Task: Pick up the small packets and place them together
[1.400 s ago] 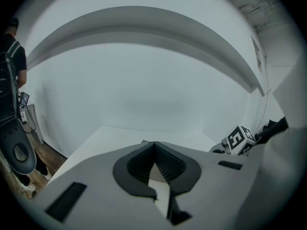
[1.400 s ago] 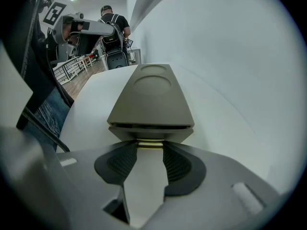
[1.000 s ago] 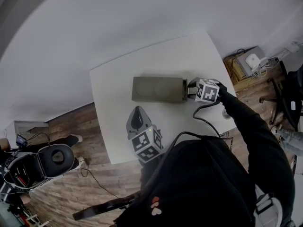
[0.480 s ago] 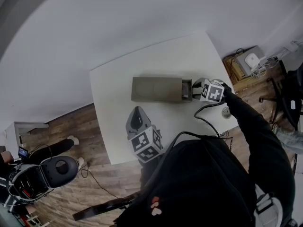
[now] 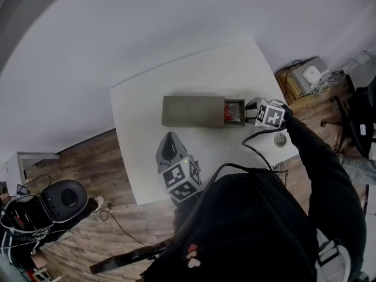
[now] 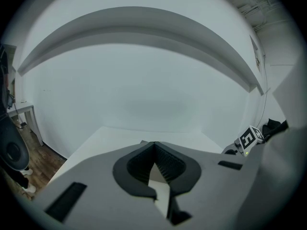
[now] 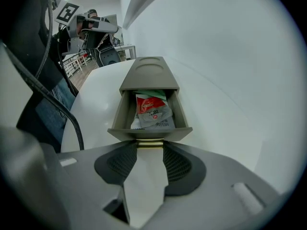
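A flat olive-grey box (image 5: 192,111) lies in the middle of the white table (image 5: 141,157). Its drawer (image 5: 234,113) is pulled out to the right and holds small red, white and green packets (image 7: 152,111). My right gripper (image 7: 150,145) is shut on the drawer's brass handle (image 7: 150,143), its jaw tips on either side of it. In the head view that gripper (image 5: 249,111) sits at the drawer's right end. My left gripper (image 5: 171,136) hovers near the table's front edge, below the box, shut and holding nothing. The left gripper view shows its tips (image 6: 153,145) meeting over bare table.
A black cable (image 5: 254,148) trails from the right gripper across the table's right part. Off the table's right edge stand a wooden shelf with devices (image 5: 308,78) and an office chair (image 5: 358,122). A dark round machine (image 5: 64,200) sits on the wooden floor at lower left.
The right gripper has moved to the right and the drawer has slid out with it, so the packets now show. The left gripper has stayed put.
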### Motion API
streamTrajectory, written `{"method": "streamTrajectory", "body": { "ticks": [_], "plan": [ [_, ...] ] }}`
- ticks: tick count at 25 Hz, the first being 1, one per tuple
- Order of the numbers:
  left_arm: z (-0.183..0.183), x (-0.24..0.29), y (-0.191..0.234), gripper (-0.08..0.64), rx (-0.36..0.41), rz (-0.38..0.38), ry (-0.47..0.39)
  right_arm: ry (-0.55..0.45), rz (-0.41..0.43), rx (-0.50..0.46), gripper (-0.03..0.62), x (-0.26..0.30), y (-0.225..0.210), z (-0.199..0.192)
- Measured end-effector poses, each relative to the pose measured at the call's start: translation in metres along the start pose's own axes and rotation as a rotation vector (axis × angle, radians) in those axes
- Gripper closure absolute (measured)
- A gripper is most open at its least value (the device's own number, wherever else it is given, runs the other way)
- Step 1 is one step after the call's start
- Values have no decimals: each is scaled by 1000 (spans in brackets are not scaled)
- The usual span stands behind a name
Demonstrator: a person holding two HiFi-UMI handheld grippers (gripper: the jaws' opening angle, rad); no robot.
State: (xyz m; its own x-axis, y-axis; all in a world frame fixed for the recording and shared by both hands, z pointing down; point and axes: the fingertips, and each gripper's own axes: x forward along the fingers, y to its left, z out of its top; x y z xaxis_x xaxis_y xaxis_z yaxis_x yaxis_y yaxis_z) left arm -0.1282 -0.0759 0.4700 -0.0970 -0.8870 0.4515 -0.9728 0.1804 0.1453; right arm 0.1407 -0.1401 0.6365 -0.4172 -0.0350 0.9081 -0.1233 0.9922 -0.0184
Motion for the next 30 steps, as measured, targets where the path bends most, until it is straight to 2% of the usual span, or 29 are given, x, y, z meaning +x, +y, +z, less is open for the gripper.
{"method": "streamTrajectory", "body": {
  "ticks": [21,30],
  "plan": [
    [0,-2,0,561,8,-7,-2,48,-11,45,426,-21,5,-43],
    [2,0,0,561,12,-8,5,48,-13,33,426,-25,2,-56]
  ]
}}
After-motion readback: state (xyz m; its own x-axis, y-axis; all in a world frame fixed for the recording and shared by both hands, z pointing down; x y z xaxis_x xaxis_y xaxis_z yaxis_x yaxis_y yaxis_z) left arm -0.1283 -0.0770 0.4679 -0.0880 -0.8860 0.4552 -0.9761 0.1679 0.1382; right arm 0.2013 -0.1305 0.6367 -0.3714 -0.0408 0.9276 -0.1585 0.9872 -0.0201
